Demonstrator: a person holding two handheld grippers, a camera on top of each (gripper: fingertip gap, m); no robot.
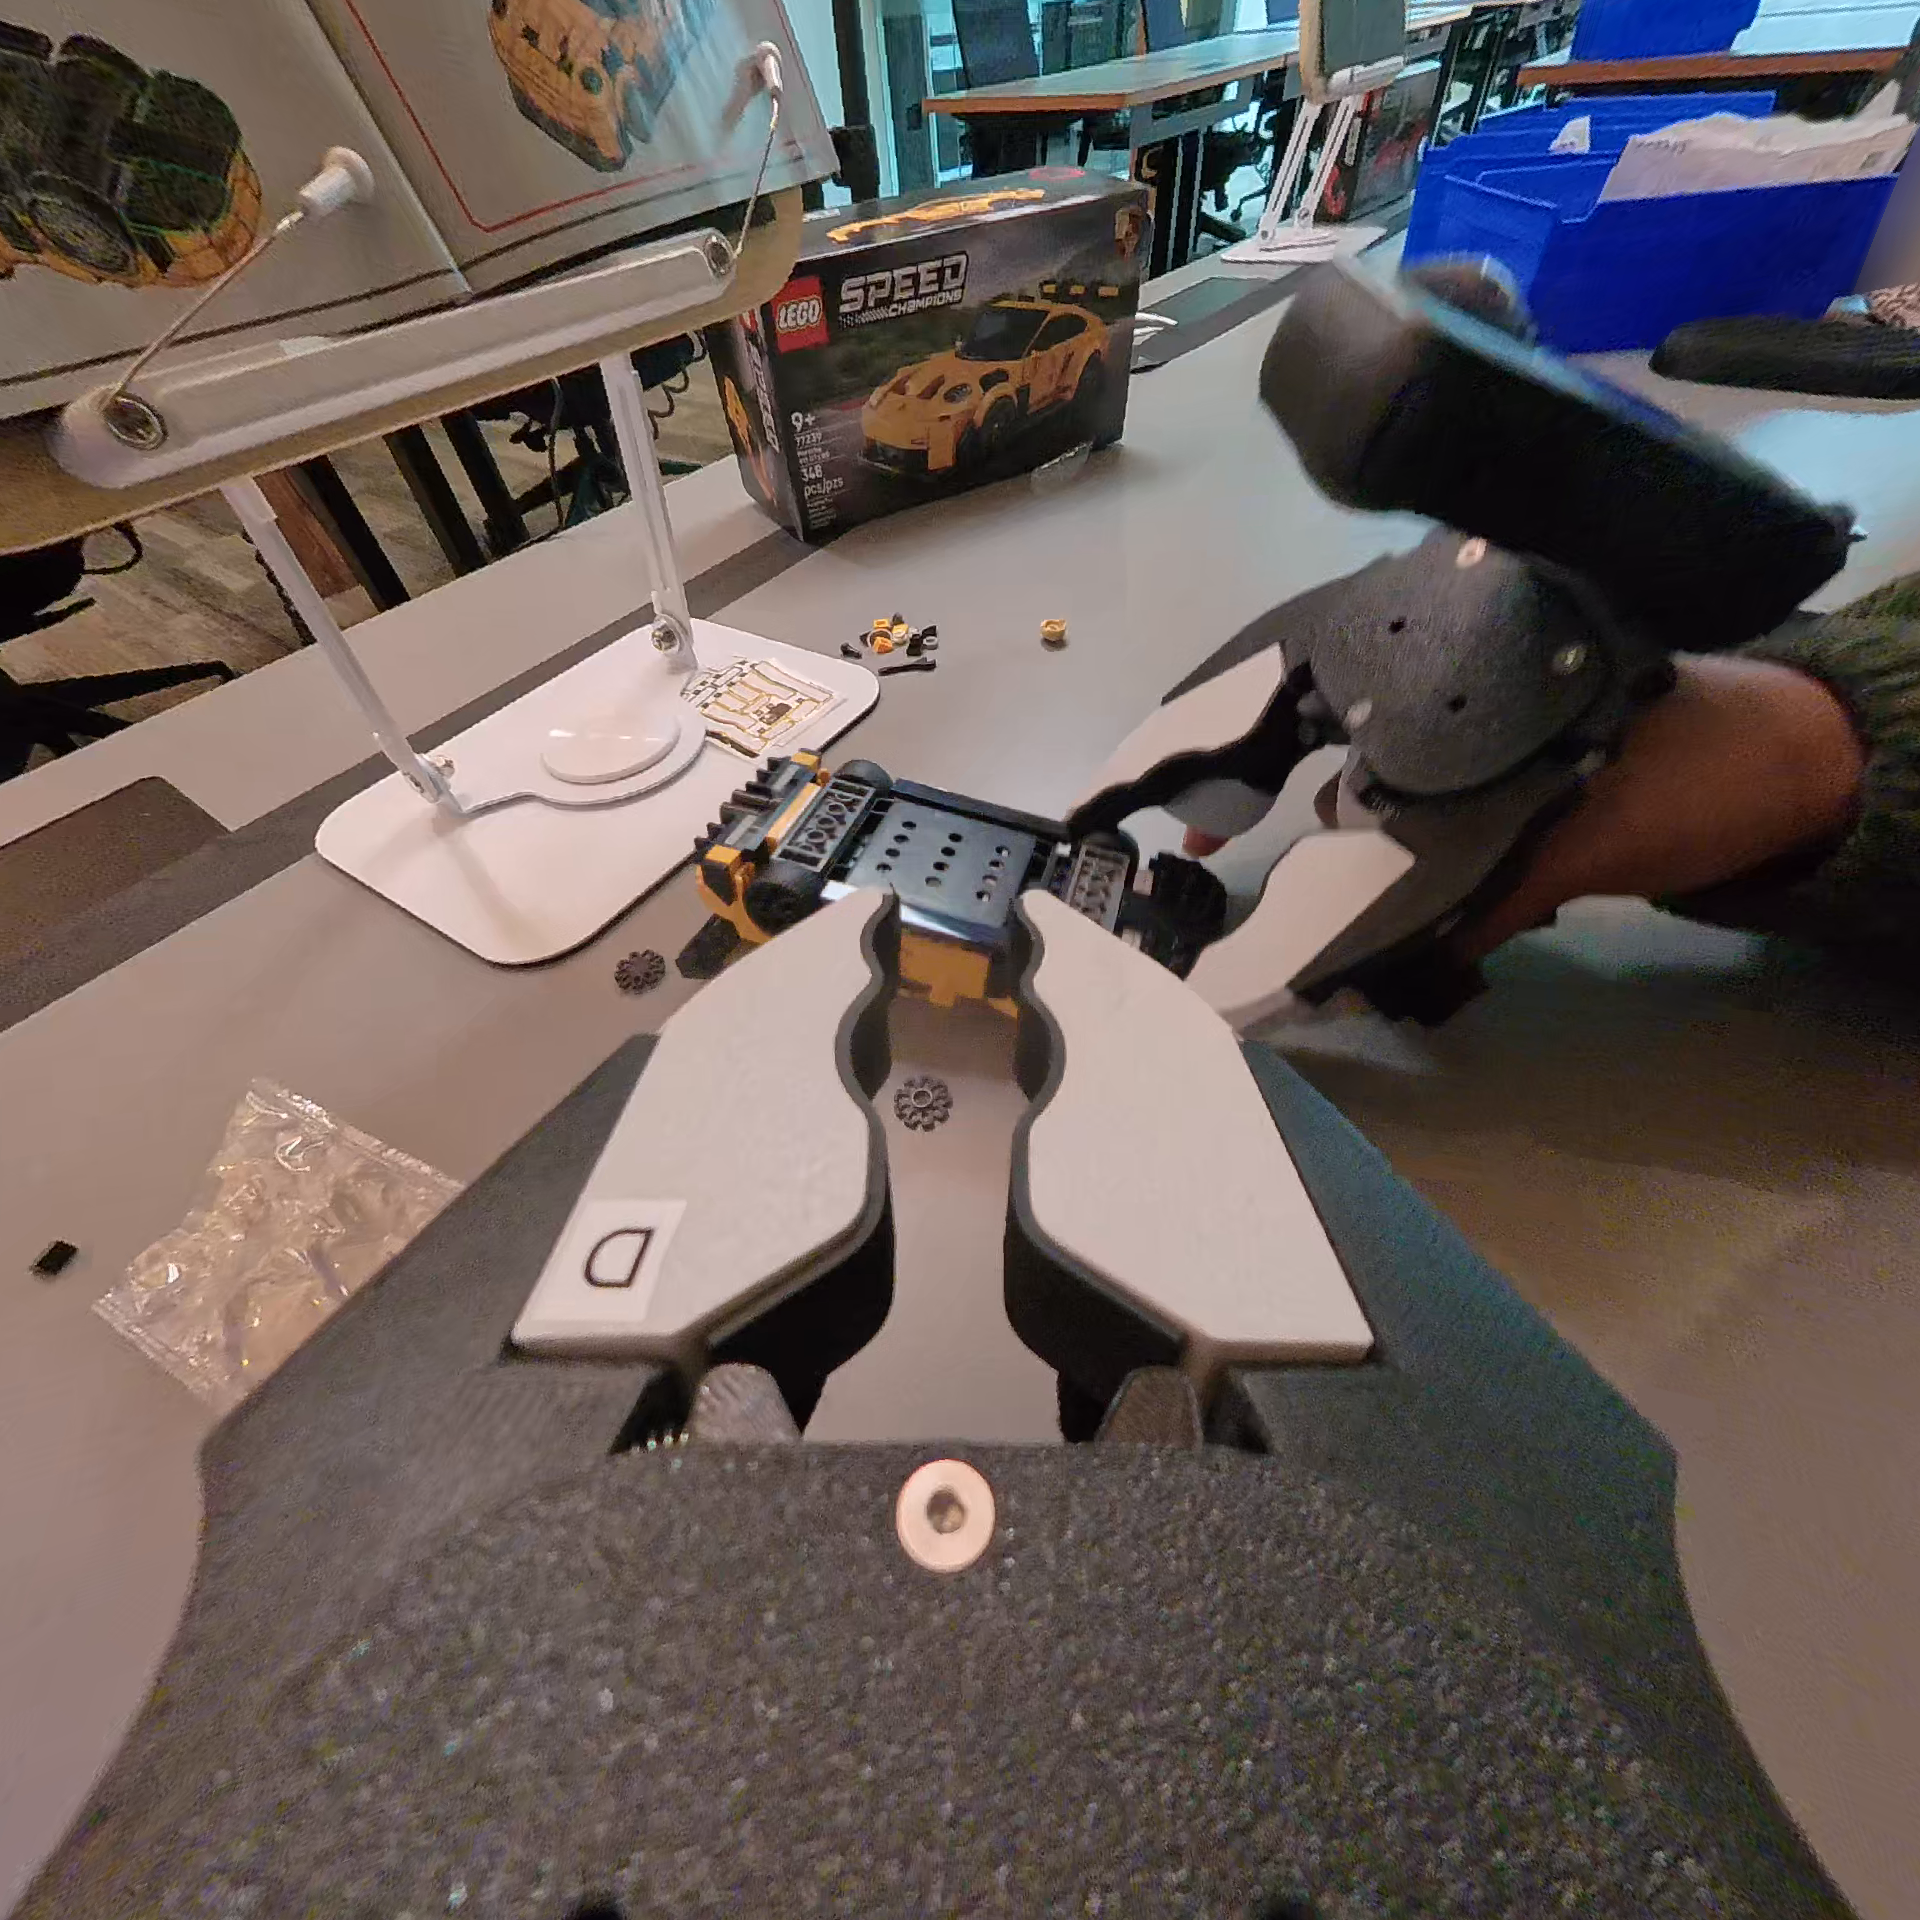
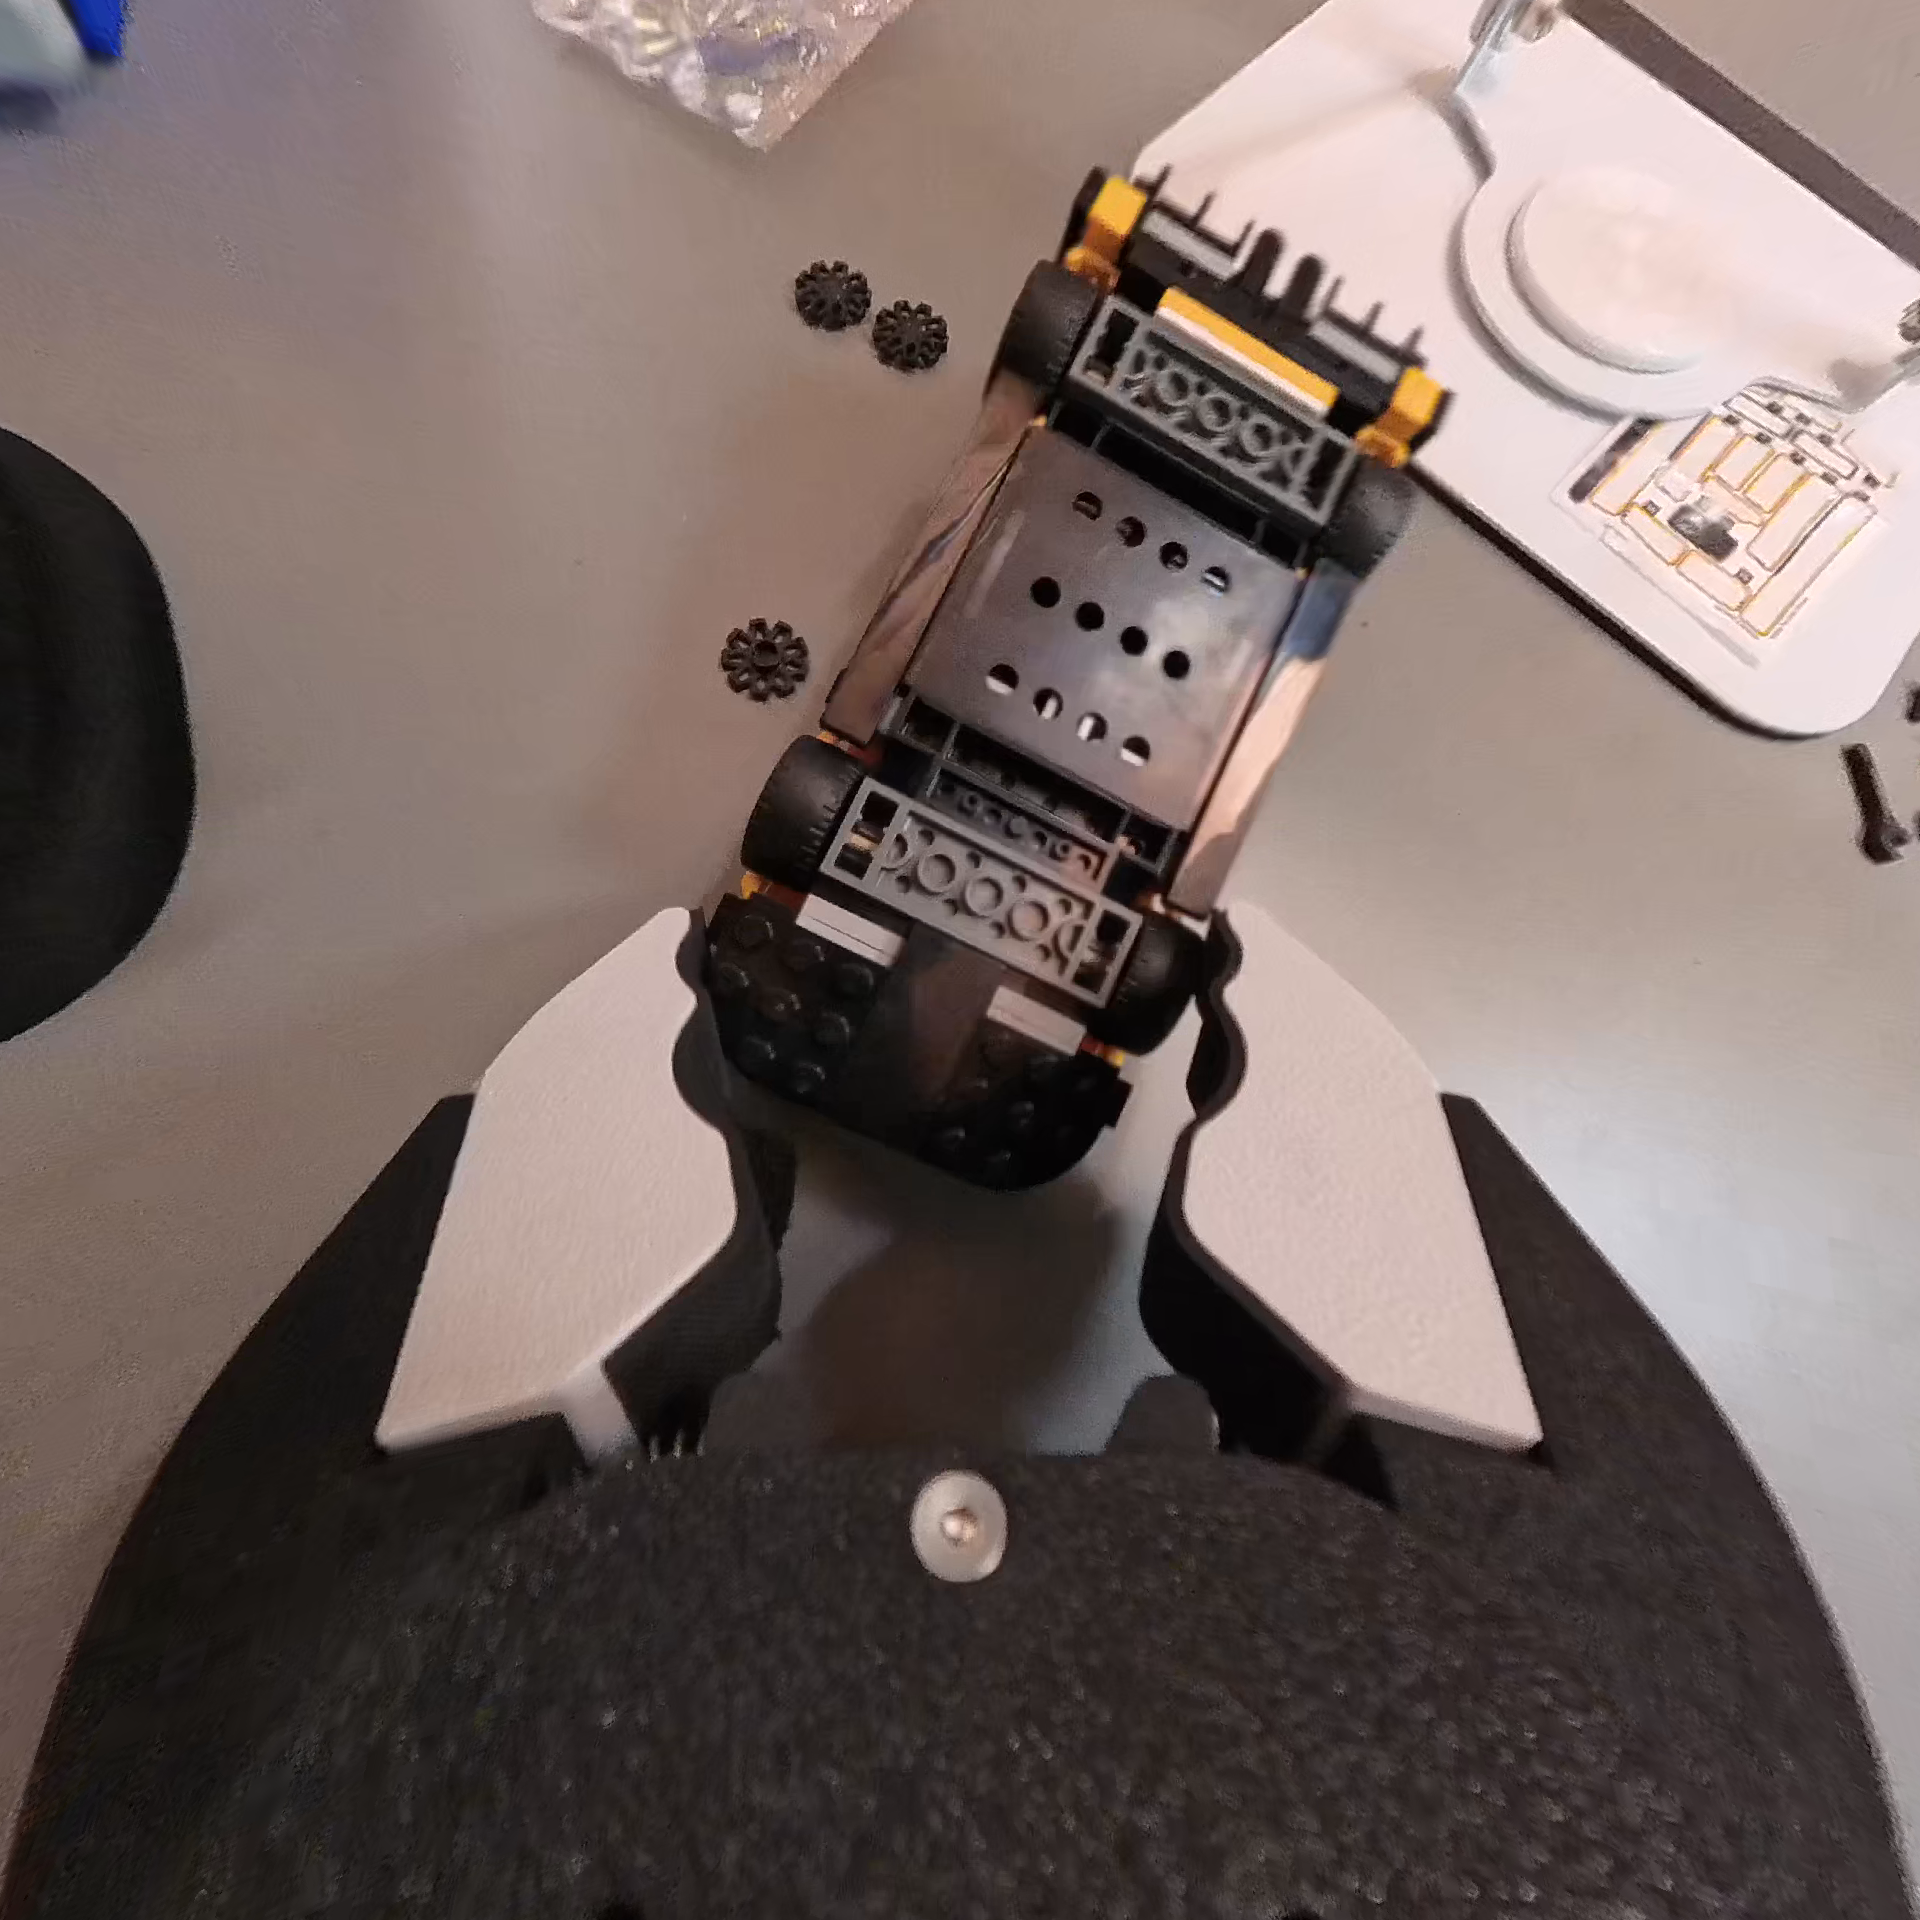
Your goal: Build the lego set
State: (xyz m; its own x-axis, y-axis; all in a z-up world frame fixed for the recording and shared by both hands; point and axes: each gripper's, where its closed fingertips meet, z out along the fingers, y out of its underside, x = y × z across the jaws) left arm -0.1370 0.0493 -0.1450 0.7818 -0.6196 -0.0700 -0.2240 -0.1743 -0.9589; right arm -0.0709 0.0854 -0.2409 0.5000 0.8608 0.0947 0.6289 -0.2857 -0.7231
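The right gripper (image 2: pixel 951 997) clasped one end of the upturned toy car (image 2: pixel 1081 644); the left gripper (image 1: pixel 951 940) had its fingers spread around the car's side, contact unclear. Three black wheel hubs (image 2: pixel 764 660) lay beside the car, the white stand base (image 2: pixel 1351 208) just beyond it.

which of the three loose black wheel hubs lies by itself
The hub beside the car's side, nearer the right tongs. The other two sit touching as a pair near the car's far end.
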